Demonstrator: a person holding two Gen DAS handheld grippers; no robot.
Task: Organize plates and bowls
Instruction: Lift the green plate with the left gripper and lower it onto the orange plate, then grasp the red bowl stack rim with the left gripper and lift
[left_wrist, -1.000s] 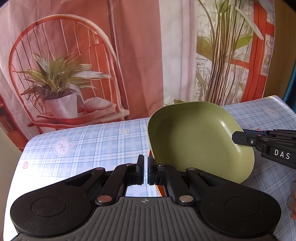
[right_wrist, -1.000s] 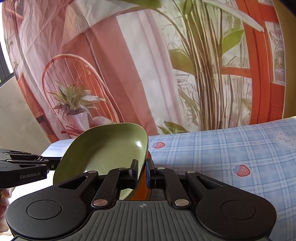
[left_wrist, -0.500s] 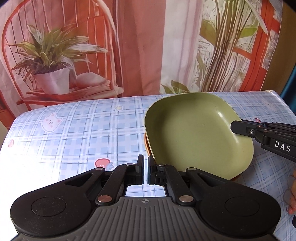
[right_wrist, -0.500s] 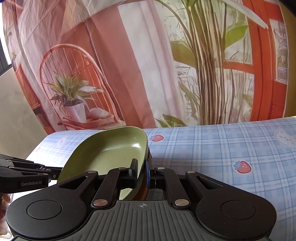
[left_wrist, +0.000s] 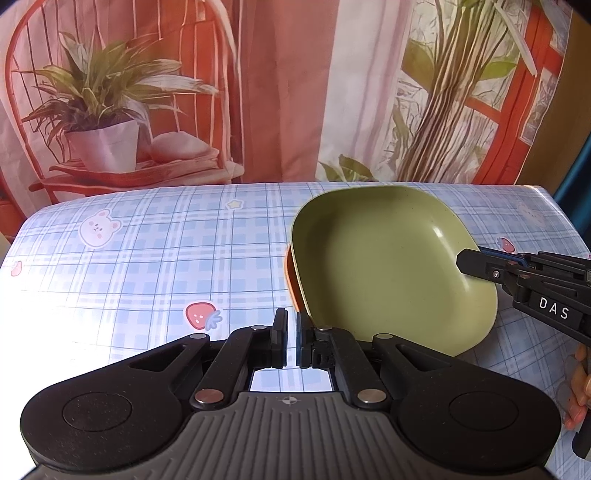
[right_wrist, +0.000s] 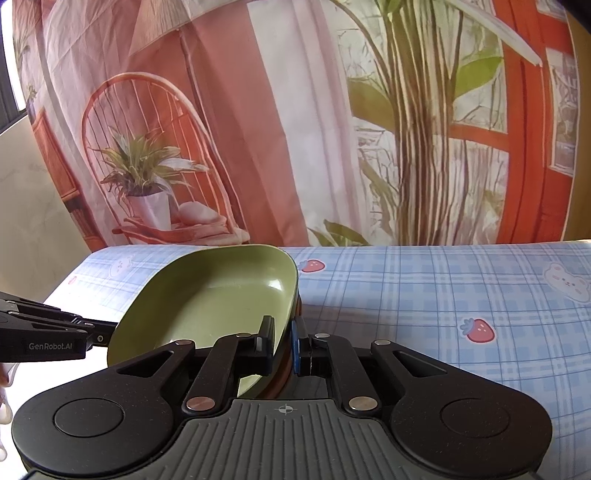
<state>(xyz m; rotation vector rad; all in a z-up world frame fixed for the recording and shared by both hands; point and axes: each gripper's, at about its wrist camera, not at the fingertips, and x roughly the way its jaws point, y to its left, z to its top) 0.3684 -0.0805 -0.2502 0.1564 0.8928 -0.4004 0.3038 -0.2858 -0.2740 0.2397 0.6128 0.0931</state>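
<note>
So there are two dishes here, nested: one green plate (left_wrist: 388, 269) sitting in an orange one (left_wrist: 290, 280) that only shows as a thin sliver of rim under the green plate's left edge, and as a dark orange-brown edge below it in the right wrist view. The green plate is a rounded square, shallow, glossy with a matte speckle, looks like ceramic or melamine, can't say which. The stack sits on one table (left_wrist: 147, 258) covered with a shiny blue plaid cloth printed with strawberries, bears and a star. Two grippers, both black with ribbed grey bodies. The right gripper (right_wrist: 282, 341) is pinched on the green plate's near rim, one pad inside the dish and the blue one outside against the stack. The left gripper (left_wrist: 291, 338) is nearly closed, just a narrow slit, and it sits at the plate's near-left corner; I can't tell whether its pad touches the rim, and nothing's clearly between the pads. Behind the plate hangs one printed curtain (left_wrist: 280, 92) with a chair, potted plant and red window frame on wrinkly fabric.
</note>
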